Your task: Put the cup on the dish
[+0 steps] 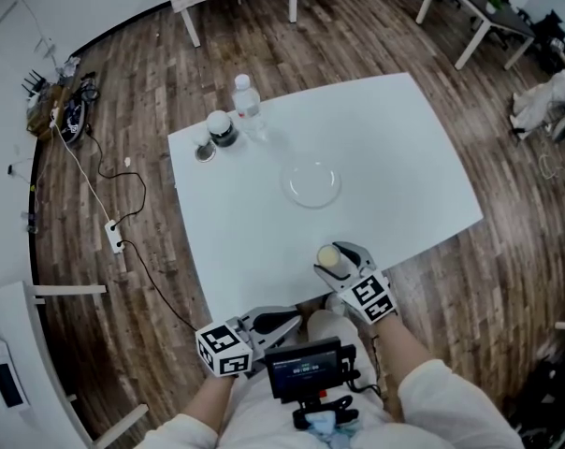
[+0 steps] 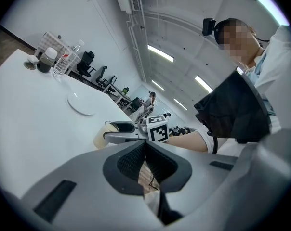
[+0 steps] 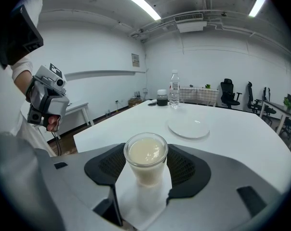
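A clear glass cup (image 1: 329,257) of creamy liquid stands upright on the white table (image 1: 395,148) near its front edge. My right gripper (image 1: 335,262) is shut on the cup (image 3: 146,158), one pad against each side. The clear round dish (image 1: 312,183) lies flat in the middle of the table, beyond the cup and apart from it; the right gripper view shows the dish (image 3: 189,128) ahead and slightly right. My left gripper (image 1: 284,324) is off the table's front edge, shut with nothing in it, its pads (image 2: 136,160) meeting at the tips.
A water bottle (image 1: 247,101), a dark jar with a white lid (image 1: 222,127) and a small round cap (image 1: 205,152) stand at the table's far left corner. A power strip and cable (image 1: 114,237) lie on the wooden floor to the left. Other tables stand further back.
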The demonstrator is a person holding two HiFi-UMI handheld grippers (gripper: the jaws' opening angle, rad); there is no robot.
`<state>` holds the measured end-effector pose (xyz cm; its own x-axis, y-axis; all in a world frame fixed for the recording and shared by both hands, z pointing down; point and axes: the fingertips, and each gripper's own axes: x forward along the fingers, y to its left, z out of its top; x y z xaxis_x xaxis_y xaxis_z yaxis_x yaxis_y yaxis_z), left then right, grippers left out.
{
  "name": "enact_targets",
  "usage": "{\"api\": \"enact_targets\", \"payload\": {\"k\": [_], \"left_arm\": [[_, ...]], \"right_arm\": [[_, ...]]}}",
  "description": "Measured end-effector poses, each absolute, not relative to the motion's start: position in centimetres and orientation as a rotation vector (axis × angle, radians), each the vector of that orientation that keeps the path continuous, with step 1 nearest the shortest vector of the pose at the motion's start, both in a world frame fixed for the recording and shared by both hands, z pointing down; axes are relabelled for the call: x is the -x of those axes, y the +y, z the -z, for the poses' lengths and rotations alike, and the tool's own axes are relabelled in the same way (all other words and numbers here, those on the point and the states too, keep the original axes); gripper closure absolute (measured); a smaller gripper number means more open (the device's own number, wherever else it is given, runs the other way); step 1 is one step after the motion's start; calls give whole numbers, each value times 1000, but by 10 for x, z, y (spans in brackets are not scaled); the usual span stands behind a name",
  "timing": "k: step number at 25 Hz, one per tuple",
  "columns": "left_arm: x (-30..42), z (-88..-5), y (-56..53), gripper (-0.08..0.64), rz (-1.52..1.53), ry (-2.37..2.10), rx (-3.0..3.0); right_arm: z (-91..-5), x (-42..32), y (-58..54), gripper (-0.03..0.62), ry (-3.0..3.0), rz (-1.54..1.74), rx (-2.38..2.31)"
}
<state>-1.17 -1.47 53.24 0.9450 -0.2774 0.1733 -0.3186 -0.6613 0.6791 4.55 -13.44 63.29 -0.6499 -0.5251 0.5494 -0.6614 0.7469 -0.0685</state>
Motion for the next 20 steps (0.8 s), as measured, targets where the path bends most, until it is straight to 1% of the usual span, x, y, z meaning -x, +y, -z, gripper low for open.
{"api": "enact_targets", "payload": {"k": [9, 20], "left_arm": [[13, -543, -14, 558, -49, -424, -2300], [6, -545, -23, 558, -25, -402, -2282]], "right_arm": [[-606, -39, -160, 308, -2479, -309, -876], [-583, -41, -221, 308, -2491, -254, -903]]}}
